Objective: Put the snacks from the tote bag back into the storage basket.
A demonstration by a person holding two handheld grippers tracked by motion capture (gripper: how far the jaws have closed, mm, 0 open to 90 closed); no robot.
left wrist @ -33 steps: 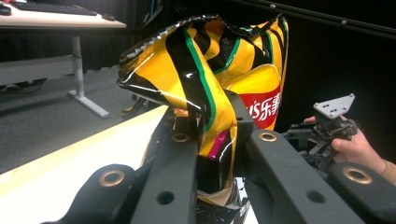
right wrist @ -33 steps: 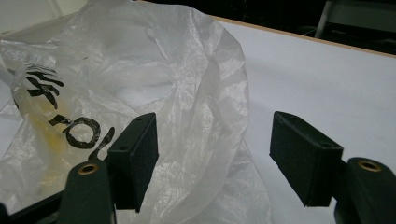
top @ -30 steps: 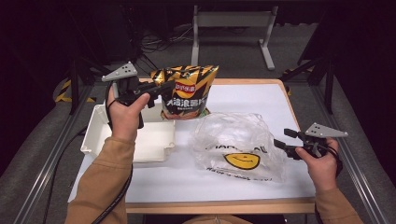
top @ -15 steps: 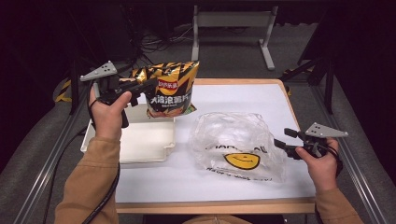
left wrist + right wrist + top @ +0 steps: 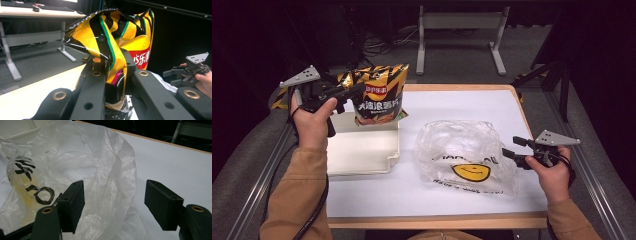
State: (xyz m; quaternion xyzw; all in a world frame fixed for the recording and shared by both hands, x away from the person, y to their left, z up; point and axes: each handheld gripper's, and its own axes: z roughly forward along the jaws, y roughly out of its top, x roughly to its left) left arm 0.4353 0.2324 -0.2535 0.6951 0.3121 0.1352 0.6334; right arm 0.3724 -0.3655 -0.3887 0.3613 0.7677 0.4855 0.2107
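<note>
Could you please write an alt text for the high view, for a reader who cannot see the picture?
The left hand-held gripper holds a yellow and black chip bag in the air above a white tray at the table's left side. The right hand-held gripper rests open at the edge of a clear plastic bag with a yellow smiley face, lying on the white table.

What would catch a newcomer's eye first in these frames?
The yellow-and-black crisp bag, held up above the far left of the table by the left gripper, whose jaws are clamped on its crumpled edge. Next comes the clear plastic bag with a yellow smiley face, lying crumpled on the white table at the right, with the open right gripper at its edge. A white tray sits below the crisp bag.
</note>
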